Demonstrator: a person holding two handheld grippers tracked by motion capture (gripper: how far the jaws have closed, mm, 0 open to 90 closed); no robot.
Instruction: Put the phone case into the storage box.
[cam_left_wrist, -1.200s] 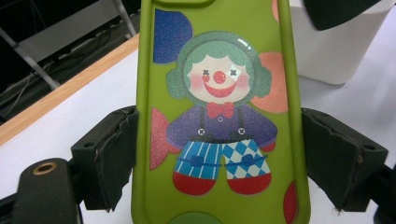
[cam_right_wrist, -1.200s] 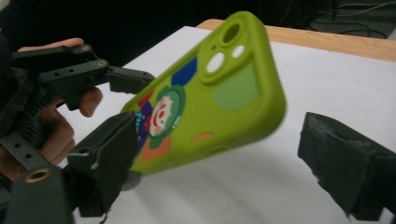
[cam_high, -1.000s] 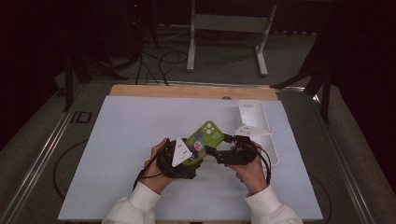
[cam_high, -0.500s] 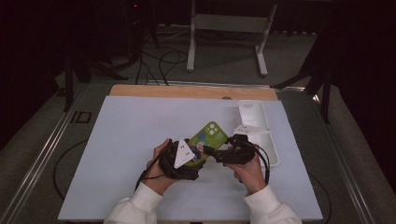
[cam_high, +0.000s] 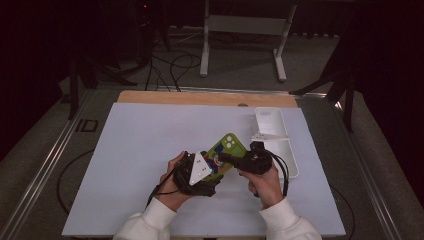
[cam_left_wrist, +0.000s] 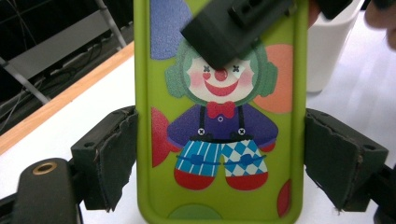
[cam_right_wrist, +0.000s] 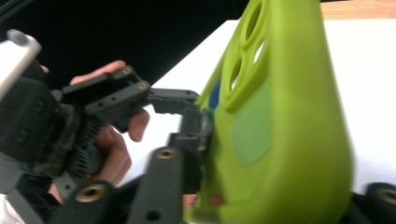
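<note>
The green phone case is held up off the white mat between the person's two hands, and everything around is best placed from it. Its long axis runs from the near left up toward the far right, the end with the camera holes pointing at the white tray that lies just beyond and to the right of it. The left gripper sits at the case's near end, and in the left gripper view its two pads are clamped on the long edges of the case, with the printed clown facing the camera. The right gripper comes in from the case's right side, across the long axis; its jaws have just been closing, and in the right gripper view they pinch the wall of the case, one jaw on the clown side and one behind, so both tools are gripping the same thing. Both are equally close; neither has any reaching left to do. I would judge that any pull or peel now has to run crosswise to that long axis. The tray is the one thing near enough to be bumped; the wooden strip lies well beyond the case.
</note>
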